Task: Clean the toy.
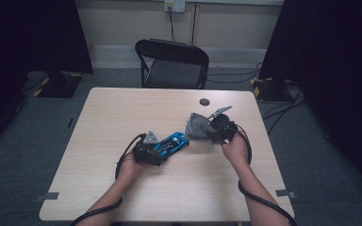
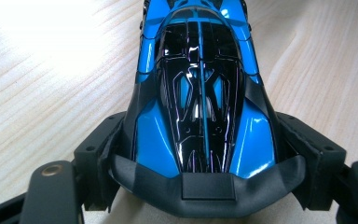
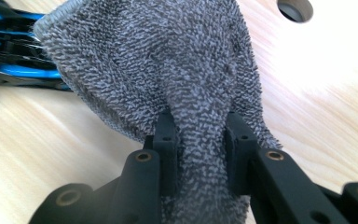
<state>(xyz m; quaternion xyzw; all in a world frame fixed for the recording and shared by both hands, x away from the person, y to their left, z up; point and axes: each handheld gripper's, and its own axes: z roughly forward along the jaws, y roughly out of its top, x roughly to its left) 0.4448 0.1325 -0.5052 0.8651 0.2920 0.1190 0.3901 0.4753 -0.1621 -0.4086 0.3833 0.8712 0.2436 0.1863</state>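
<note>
On the near half of the table, two forearms come in from the near edge, a gripper in each hand. The left gripper sits left of the table's middle and is clamped on the rear end of a blue and black toy car; in the left gripper view the two jaws press against the car's flanks just ahead of its black rear wing, and the car points away from the gripper along the wooden top. From the high view the car lies at the table's middle, its nose aimed toward the far right corner.

Just beyond the car's nose, right of the middle, the right gripper pinches a grey terry cloth. In the right gripper view the jaws stand narrow, with a fold of the cloth squeezed between them and the rest fanning out above. The cloth's edge hangs close over the front of the car; whether it touches cannot be told.

Farther on, near the far edge, a small dark round hole sits in the tabletop. Behind the table stands a black folding chair.
</note>
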